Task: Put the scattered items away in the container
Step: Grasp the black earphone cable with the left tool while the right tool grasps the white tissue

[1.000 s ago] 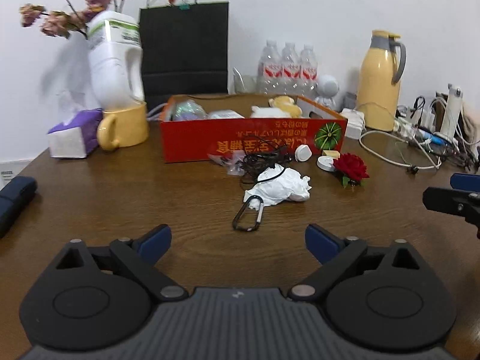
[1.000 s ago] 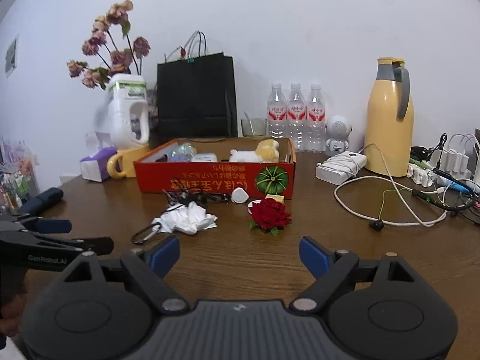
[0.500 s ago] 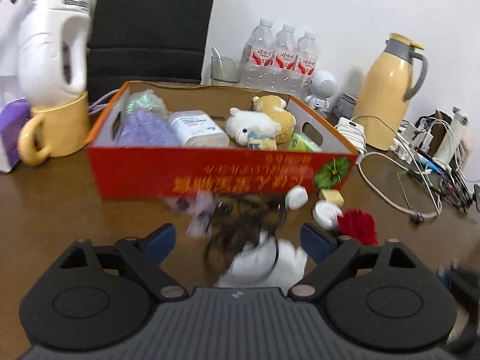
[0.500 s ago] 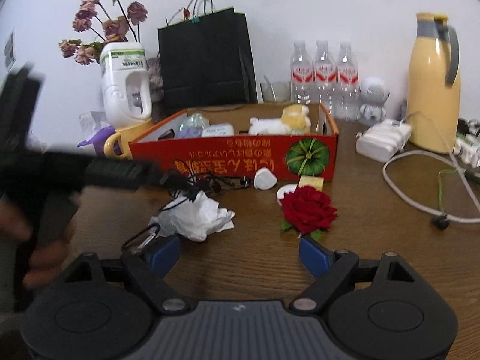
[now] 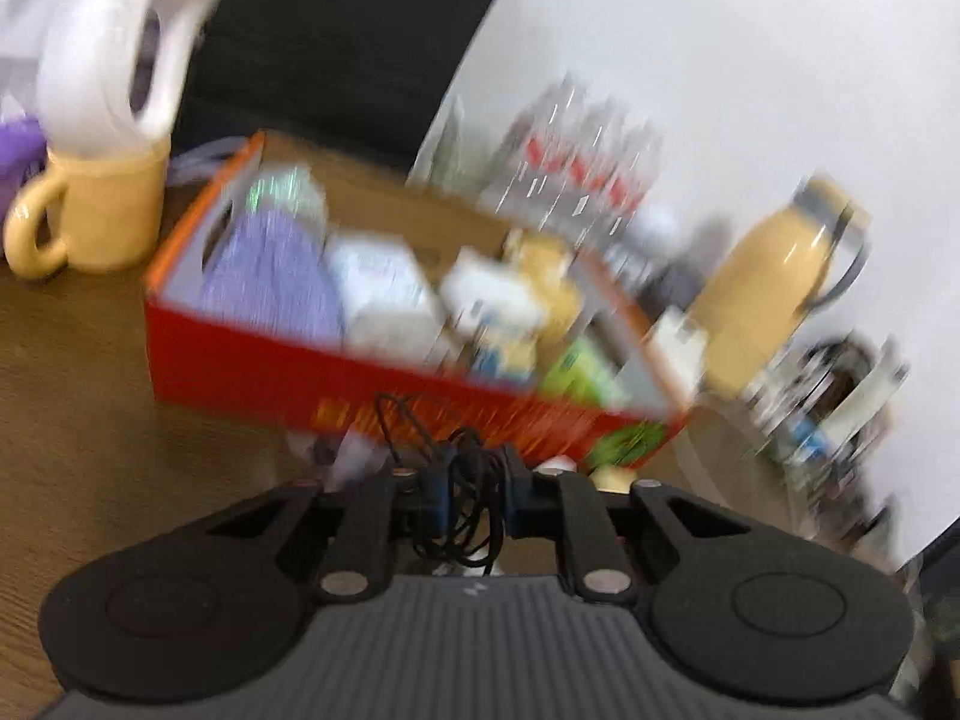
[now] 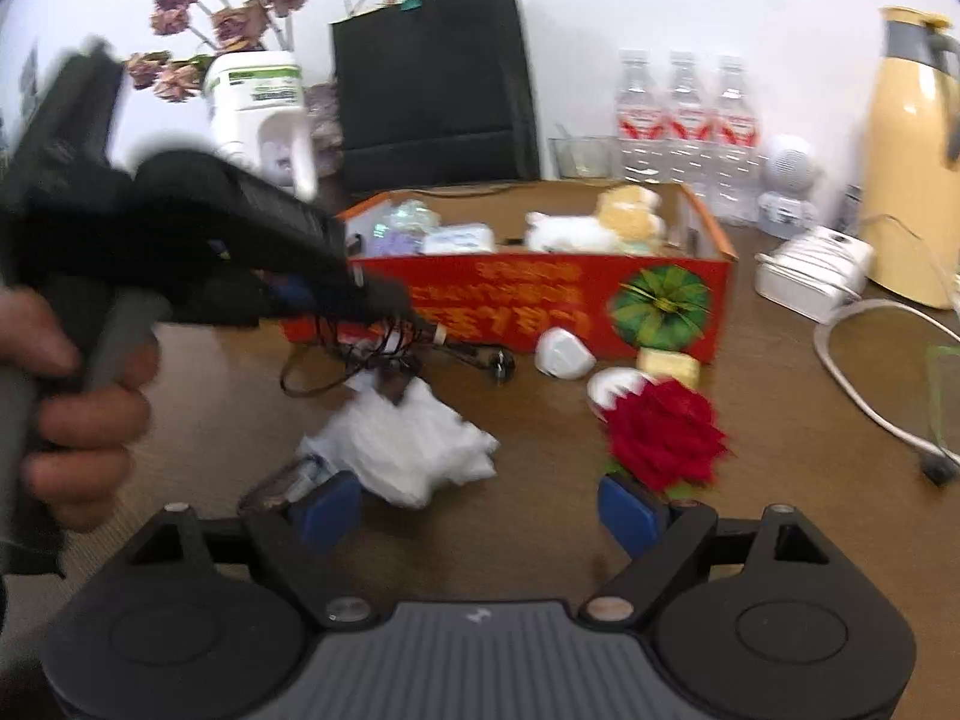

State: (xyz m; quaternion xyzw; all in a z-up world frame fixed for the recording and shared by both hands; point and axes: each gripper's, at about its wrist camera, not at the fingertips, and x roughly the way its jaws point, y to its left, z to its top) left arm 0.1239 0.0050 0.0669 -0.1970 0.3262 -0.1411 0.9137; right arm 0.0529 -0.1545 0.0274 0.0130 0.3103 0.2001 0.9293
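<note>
1. While the left-wrist view is badly blurred, the left gripper (image 5: 471,489) is seen with its blue pads drawn close together on a tangled black cable (image 5: 462,516); its jaws have just been closing, and the strands sit between them.
2. From the right-wrist view, the same left gripper (image 6: 384,300), held by a person's hand (image 6: 72,414), has its tip at the cable bundle (image 6: 372,354), which lies on the brown wooden table (image 6: 780,420) just in front of the red cardboard box (image 6: 540,300).
3. Right gripper (image 6: 480,507): its jaws stand wide apart with nothing between the blue pads. A crumpled white tissue (image 6: 408,450) lies near its left finger; a red artificial rose (image 6: 666,438) lies close beside its right finger.
4. Red box contents: a purple knitted item (image 5: 270,276), a white packet (image 6: 459,237) and pale plush toys (image 6: 600,222) are already inside.
5. Loose items in front of the box wall: a white charger plug (image 6: 564,354), a pale yellow block (image 6: 666,363) and a round white lid (image 6: 615,387) touching the rose.
6. A metal carabiner (image 6: 282,483) lies partly under the tissue's near edge.
7. Surroundings: a yellow thermos jug (image 6: 912,156), three water bottles (image 6: 684,114), a black paper bag (image 6: 432,78) and a yellow mug (image 5: 90,216) stand behind or beside the box.
</note>
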